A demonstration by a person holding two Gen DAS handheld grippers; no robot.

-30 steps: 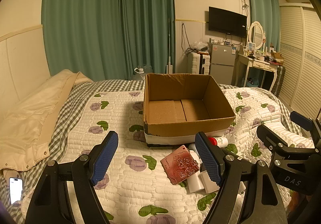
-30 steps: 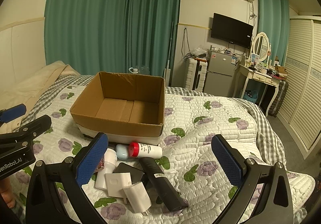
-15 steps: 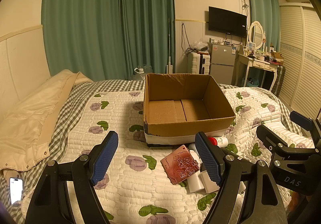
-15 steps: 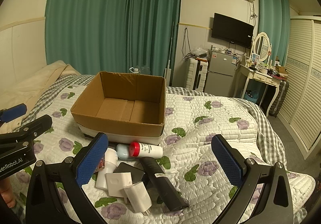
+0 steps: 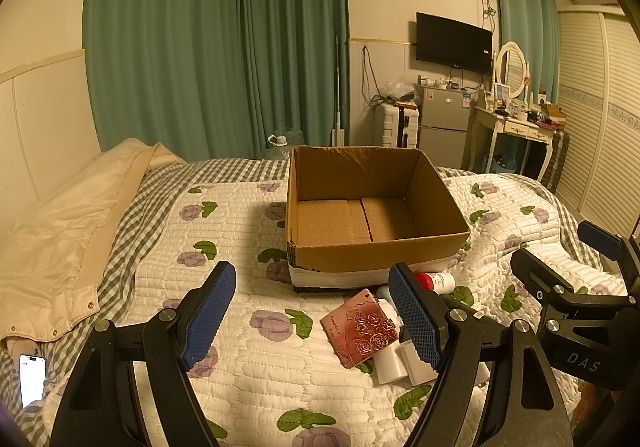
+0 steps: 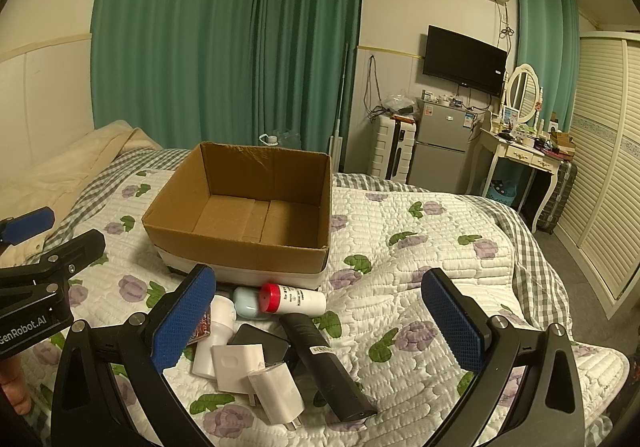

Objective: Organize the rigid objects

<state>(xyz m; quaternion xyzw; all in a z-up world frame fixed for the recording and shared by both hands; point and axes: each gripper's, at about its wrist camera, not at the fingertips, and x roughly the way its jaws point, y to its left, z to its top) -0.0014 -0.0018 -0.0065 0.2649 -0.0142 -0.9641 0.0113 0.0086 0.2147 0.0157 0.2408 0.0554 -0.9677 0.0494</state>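
An empty cardboard box [image 5: 372,207] [image 6: 248,207] stands on the quilted bed. In front of it lies a pile: a red rose-patterned card [image 5: 360,327], a red-capped white bottle [image 6: 294,298] [image 5: 436,281], a pale blue case [image 6: 245,302], a long black remote [image 6: 324,363], a white charger plug [image 6: 276,393], a flat white square [image 6: 239,365] and a white cylinder [image 6: 214,343]. My left gripper [image 5: 312,319] is open above the quilt, left of the pile. My right gripper [image 6: 320,323] is open over the pile, holding nothing.
A cream duvet [image 5: 60,231] lies along the bed's left side, with a lit phone [image 5: 32,379] near it. Beyond the bed stand a small fridge [image 6: 438,147], a white dressing table [image 6: 520,159] and slatted wardrobe doors [image 6: 604,167].
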